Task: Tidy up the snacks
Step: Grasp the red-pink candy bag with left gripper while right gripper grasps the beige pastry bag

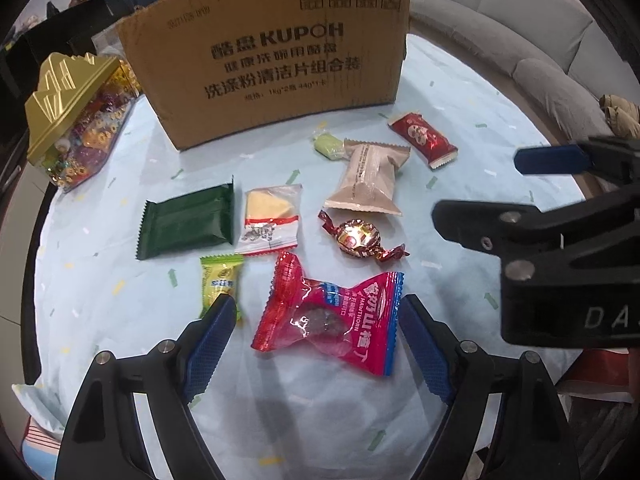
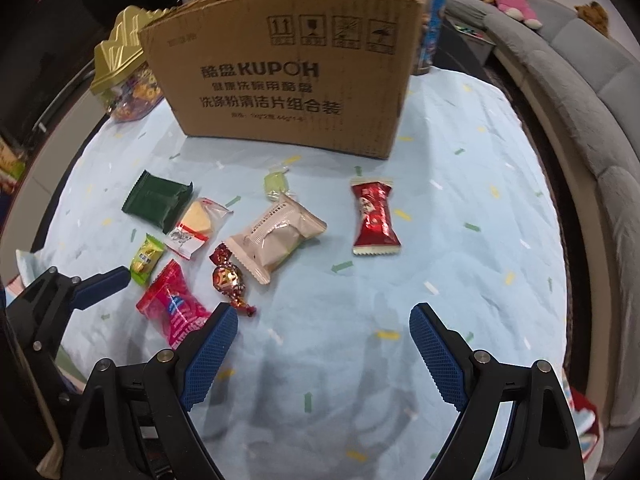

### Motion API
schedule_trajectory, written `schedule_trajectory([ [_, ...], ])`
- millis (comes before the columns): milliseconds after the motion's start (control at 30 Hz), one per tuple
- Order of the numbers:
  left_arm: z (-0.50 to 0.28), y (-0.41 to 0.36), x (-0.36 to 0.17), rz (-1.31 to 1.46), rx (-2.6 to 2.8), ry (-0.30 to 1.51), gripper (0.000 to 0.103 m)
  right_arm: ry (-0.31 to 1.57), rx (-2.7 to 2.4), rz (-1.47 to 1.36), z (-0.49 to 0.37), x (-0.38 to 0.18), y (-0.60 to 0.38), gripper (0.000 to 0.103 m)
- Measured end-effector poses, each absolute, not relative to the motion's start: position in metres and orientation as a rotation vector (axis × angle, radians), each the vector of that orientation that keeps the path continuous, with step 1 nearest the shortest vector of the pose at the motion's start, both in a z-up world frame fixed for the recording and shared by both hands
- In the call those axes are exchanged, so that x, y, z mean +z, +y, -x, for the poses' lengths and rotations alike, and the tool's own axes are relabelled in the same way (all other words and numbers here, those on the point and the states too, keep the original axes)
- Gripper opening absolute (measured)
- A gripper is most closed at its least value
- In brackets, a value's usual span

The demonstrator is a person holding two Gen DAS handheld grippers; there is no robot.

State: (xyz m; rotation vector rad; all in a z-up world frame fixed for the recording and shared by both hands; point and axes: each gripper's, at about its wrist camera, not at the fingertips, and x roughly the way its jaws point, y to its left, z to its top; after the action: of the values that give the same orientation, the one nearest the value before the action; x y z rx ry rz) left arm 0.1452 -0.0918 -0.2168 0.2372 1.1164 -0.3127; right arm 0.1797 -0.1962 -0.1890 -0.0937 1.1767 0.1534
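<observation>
Your left gripper (image 1: 316,312) has its jaws wide open and holds nothing; the red hawthorn candy packet (image 1: 332,312) lies flat on the worktop (image 1: 100,280) between the two blue pads, touching neither as far as the view shows. The small yellow-green candy (image 1: 220,280) sits at the tip of the left pad, partly covered by it. Ahead of these jaws lie the dark green packet (image 1: 186,220), the clear packet with a yellow wedge (image 1: 272,220) and the foil-wrapped round candy (image 1: 358,238); farther ahead are the beige packet (image 1: 368,180), the pale green sweet (image 1: 330,146) and the red bar-shaped packet (image 1: 422,140). The open cardboard box (image 1: 264,56) stands upright beyond all of them. Your right gripper (image 2: 323,320) also has its jaws wide open and empty, over bare blue cloth. The foil-wrapped round candy lies just ahead of its left pad, and the red bar-shaped packet lies ahead, well apart from both pads. A gold-lidded candy container (image 1: 76,120) stands left of the box.
</observation>
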Motion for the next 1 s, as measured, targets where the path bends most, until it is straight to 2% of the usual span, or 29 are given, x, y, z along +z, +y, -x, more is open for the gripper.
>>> schedule_trajectory([
  [367,-0.16,-0.096,-0.228,-0.213,-0.286,1.176,0.079,1.196,0.327,0.287,-0.213,-0.204,-0.177,0.089],
  [1000,-0.168,-0.093,-0.239,-0.153,-0.289,1.208,0.062,1.228,0.482,0.412,-0.249,-0.23,-0.146,0.089],
])
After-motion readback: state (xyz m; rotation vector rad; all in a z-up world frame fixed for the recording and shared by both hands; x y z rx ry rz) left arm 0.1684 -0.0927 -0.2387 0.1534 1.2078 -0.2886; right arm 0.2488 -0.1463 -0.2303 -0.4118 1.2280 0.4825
